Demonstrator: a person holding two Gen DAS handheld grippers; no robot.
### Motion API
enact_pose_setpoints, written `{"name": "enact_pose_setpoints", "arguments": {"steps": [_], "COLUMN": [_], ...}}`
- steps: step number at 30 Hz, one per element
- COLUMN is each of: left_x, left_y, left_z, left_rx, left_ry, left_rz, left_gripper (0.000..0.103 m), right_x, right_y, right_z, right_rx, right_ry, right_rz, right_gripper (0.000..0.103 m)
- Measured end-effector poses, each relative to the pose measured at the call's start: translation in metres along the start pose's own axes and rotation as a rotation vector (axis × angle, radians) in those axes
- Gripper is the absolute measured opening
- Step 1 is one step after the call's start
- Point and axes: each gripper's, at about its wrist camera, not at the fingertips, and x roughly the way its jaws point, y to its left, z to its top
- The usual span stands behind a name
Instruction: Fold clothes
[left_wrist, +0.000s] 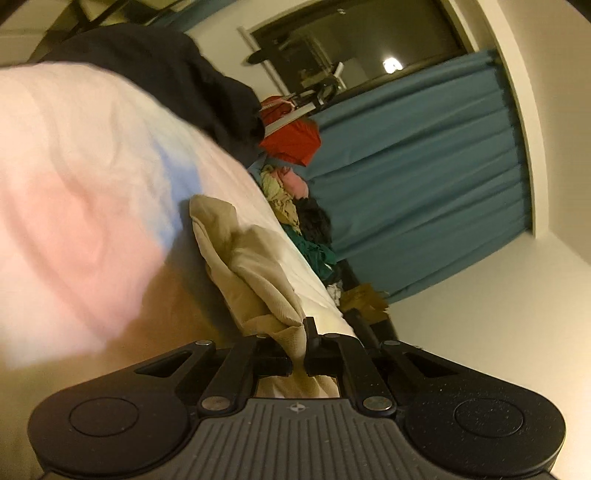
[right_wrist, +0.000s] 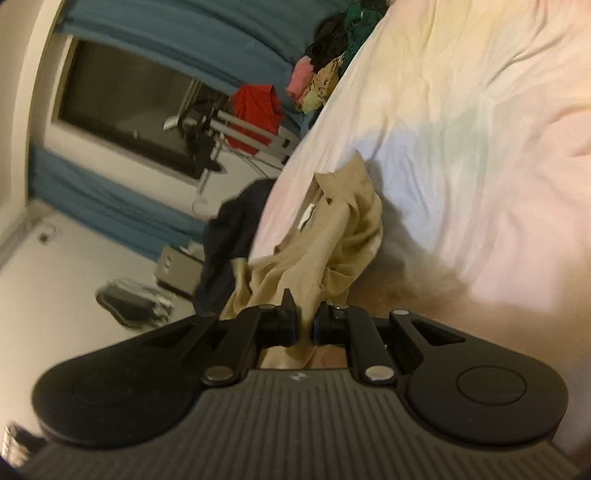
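A beige garment (left_wrist: 251, 273) hangs stretched over the pastel tie-dye bedsheet (left_wrist: 74, 155). My left gripper (left_wrist: 299, 354) is shut on one edge of it, the cloth pinched between the black fingers. In the right wrist view the same beige garment (right_wrist: 332, 240) bunches up in front of my right gripper (right_wrist: 304, 325), which is shut on another part of it. A white label shows on the garment's inside. Both views are rolled sideways, so the bed runs steeply across the frames.
A dark navy garment (left_wrist: 166, 81) lies on the bed's edge, seen too as the dark garment (right_wrist: 229, 236). A heap of mixed clothes (left_wrist: 295, 206) sits at the far end. A red cloth (right_wrist: 258, 114) hangs on a rack before the teal curtains (left_wrist: 424, 173) and a dark window (right_wrist: 122, 107).
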Motion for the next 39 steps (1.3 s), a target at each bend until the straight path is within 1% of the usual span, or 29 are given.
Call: {"name": "enact_pose_setpoints", "arguments": {"steps": [3,5,7,10,12,14,15,17,20,24,26,28,30,32,33,34,36,39], "left_x": [-0.054,-0.077,-0.090,-0.085,-0.074,-0.050,-0.037,-0.007,0.043,0.105,0.132,0.151,0.164,0.176,0.181,0.183,0.187,0.185], "left_y": [0.002,0.003,0.007,0.012,0.006,-0.003,-0.006,-0.010,-0.016,-0.004,0.013,0.030,0.048,0.064,0.069,0.071,0.076,0.071], "left_z": [-0.028,-0.046,-0.057,-0.044,-0.029,-0.010,-0.001,0.019,0.050,0.081,0.093,0.097,0.097,0.096,0.095,0.094,0.094,0.094], "left_rx": [-0.091,-0.134,-0.198,-0.290,-0.286,-0.283,-0.275,-0.270,-0.221,-0.191,-0.198,-0.184,-0.175,-0.150,-0.119,-0.111,-0.092,-0.039], "left_ry": [0.033,0.044,0.060,0.073,0.062,0.058,0.054,0.057,0.074,0.119,0.143,0.161,0.175,0.185,0.186,0.189,0.196,0.205], "left_rz": [0.025,0.057,0.079,0.075,0.071,0.069,0.083,0.122,0.223,0.307,0.293,0.294,0.278,0.261,0.271,0.278,0.289,0.256], "left_gripper": [0.005,0.005,0.005,0.005,0.005,0.006,0.006,0.006,0.006,0.006,0.006,0.006,0.007,0.007,0.007,0.007,0.007,0.007], "right_x": [-0.046,-0.071,-0.080,-0.074,-0.059,-0.039,-0.028,0.001,0.052,0.113,0.135,0.154,0.167,0.179,0.184,0.188,0.192,0.189], "right_y": [0.000,-0.002,-0.003,0.005,0.013,0.023,0.026,0.032,0.032,0.024,0.012,-0.005,-0.022,-0.036,-0.040,-0.041,-0.037,-0.038], "right_z": [-0.028,-0.045,-0.051,-0.045,-0.034,-0.020,-0.013,0.004,0.025,0.046,0.050,0.049,0.048,0.049,0.049,0.050,0.050,0.049], "right_rx": [0.008,0.027,0.040,0.033,0.029,0.020,0.026,0.037,0.055,0.062,0.059,0.060,0.054,0.078,0.084,0.079,0.027,-0.004], "right_ry": [0.016,0.021,0.025,0.026,0.020,0.004,-0.002,-0.013,-0.007,0.010,0.000,0.015,0.034,0.055,0.066,0.077,0.088,0.096], "right_rz": [-0.002,-0.004,-0.015,-0.018,-0.012,-0.011,-0.015,-0.042,-0.102,-0.166,-0.167,-0.166,-0.177,-0.183,-0.186,-0.189,-0.198,-0.183], "right_gripper": [0.012,0.012,0.012,0.012,0.012,0.012,0.012,0.012,0.012,0.012,0.012,0.012,0.012,0.013,0.013,0.013,0.013,0.013]}}
